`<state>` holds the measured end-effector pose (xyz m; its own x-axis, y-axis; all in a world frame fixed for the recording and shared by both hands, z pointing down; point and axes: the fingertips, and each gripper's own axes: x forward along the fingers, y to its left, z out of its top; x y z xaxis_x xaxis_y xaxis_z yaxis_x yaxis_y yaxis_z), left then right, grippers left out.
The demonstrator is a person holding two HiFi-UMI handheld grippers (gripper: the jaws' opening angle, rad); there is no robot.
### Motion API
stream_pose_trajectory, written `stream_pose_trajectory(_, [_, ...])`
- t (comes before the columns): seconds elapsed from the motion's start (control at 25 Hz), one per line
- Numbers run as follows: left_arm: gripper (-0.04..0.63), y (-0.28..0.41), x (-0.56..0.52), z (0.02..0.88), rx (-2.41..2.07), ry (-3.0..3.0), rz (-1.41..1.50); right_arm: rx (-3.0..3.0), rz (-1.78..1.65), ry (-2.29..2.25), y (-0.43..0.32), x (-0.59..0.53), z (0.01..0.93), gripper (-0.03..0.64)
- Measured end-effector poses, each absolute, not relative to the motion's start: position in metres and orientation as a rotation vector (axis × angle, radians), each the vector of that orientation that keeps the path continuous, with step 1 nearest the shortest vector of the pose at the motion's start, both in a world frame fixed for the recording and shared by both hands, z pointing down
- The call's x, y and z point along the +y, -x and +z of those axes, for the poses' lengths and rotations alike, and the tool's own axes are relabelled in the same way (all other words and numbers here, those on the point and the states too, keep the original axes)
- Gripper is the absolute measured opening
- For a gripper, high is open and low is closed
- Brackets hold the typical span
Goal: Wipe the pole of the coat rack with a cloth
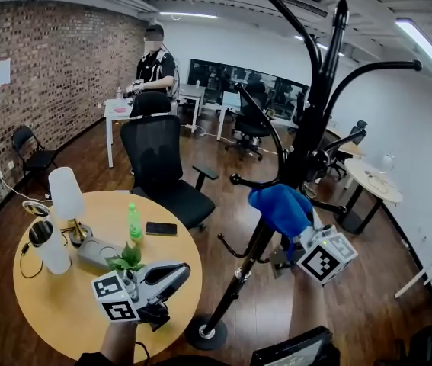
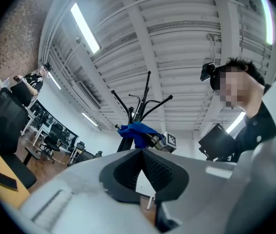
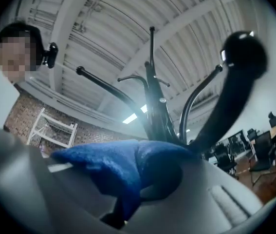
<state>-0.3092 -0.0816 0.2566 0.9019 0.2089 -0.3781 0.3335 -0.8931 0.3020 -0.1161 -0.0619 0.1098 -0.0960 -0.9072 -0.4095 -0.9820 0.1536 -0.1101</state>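
The black coat rack's pole (image 1: 276, 204) slants from its round base (image 1: 204, 332) up to curved hooks. A blue cloth (image 1: 280, 204) is pressed against the pole at mid height, with my right gripper (image 1: 296, 227) shut on it. In the right gripper view the cloth (image 3: 123, 165) bulges out of the jaws, and the pole (image 3: 156, 106) rises just behind it. My left gripper (image 1: 184, 269) hovers over the round table, away from the rack, shut on nothing. The left gripper view shows its pads (image 2: 152, 167) meeting at the tips, with the rack (image 2: 137, 108) and cloth (image 2: 137, 130) beyond.
The round wooden table (image 1: 63, 311) at lower left holds a lamp (image 1: 67, 197), a green bottle (image 1: 134, 221), a phone (image 1: 161, 228), a white jug (image 1: 48, 246) and a small plant (image 1: 128, 258). A black office chair (image 1: 158, 166) stands behind it. A person (image 1: 155, 67) stands at the back.
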Motion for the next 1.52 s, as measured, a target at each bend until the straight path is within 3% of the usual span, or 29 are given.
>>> stream_pose_trajectory(0.32, [-0.006,0.313,-0.083,0.246,0.41,-2.723,-0.51,1.969,0.448,1.79,0.136,-0.043,0.053,0.021])
stream_pose_trajectory(0.84, [-0.006,0.321,-0.082,0.245,0.454,-2.731,-0.527,2.207,0.861,1.474,0.257,0.018,-0.009,0.021])
stream_pose_trajectory(1.24, [-0.006,0.313,-0.073,0.25,0.467,-2.693,-0.491,1.938,0.517,2.039,0.124,-0.045,0.068,0.021])
stream_pose_trajectory(1.52, [-0.006,0.305,-0.067,0.265,0.464,-2.659,-0.431,1.929,0.325,2.199,0.107,-0.051,0.17,0.021])
